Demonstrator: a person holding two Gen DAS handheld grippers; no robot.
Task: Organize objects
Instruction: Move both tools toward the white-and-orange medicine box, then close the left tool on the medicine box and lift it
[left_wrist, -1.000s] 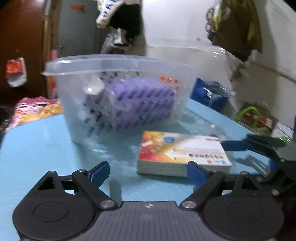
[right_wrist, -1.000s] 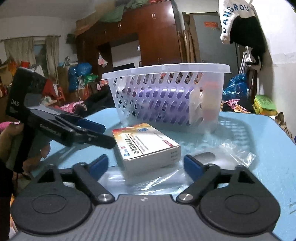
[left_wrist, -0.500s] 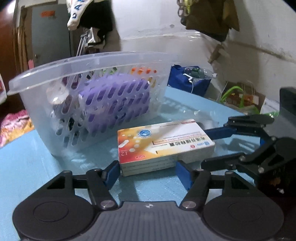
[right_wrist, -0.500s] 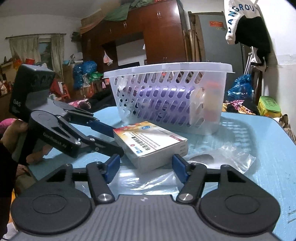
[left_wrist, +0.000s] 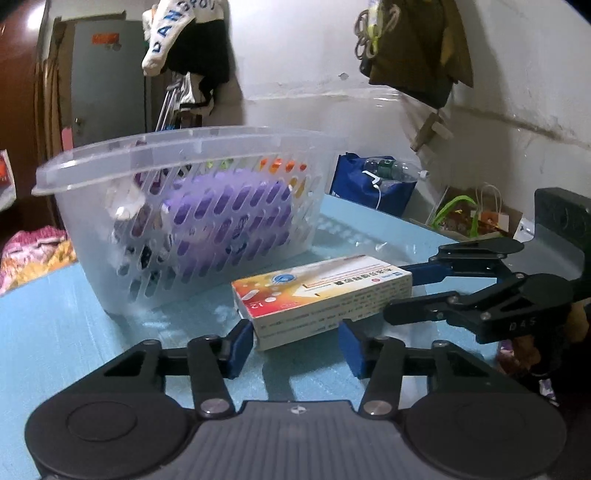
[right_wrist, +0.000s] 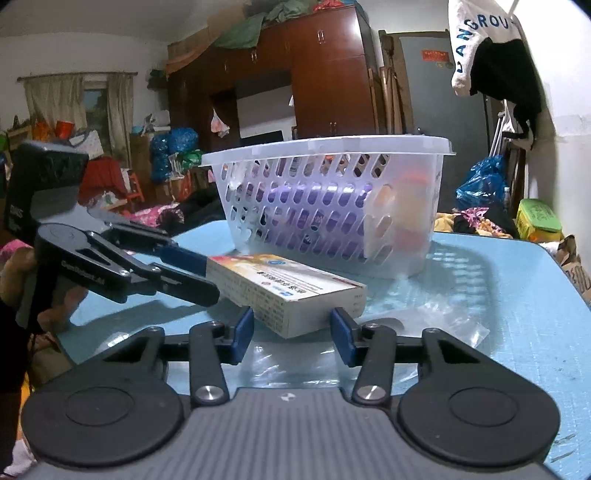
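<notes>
A white, orange and red medicine box (left_wrist: 321, 293) lies on the blue table, in front of a clear slotted basket (left_wrist: 184, 218) holding a purple pack and small items. My left gripper (left_wrist: 295, 343) has its blue pads at the box's near end, left pad touching, right pad a little apart. My right gripper (right_wrist: 291, 332) straddles the box's (right_wrist: 288, 291) other end with small gaps. Each gripper shows in the other's view, the right one (left_wrist: 413, 291) and the left one (right_wrist: 199, 273), both at the box's ends.
A crumpled clear plastic bag (right_wrist: 443, 321) lies on the table (right_wrist: 517, 295) under and right of the box. The basket (right_wrist: 332, 206) stands just behind. Cluttered room, wardrobe and hanging clothes surround the table.
Both grippers have moved in toward the box from opposite ends and narrowed their jaws around it. The box has turned slightly on the table.
</notes>
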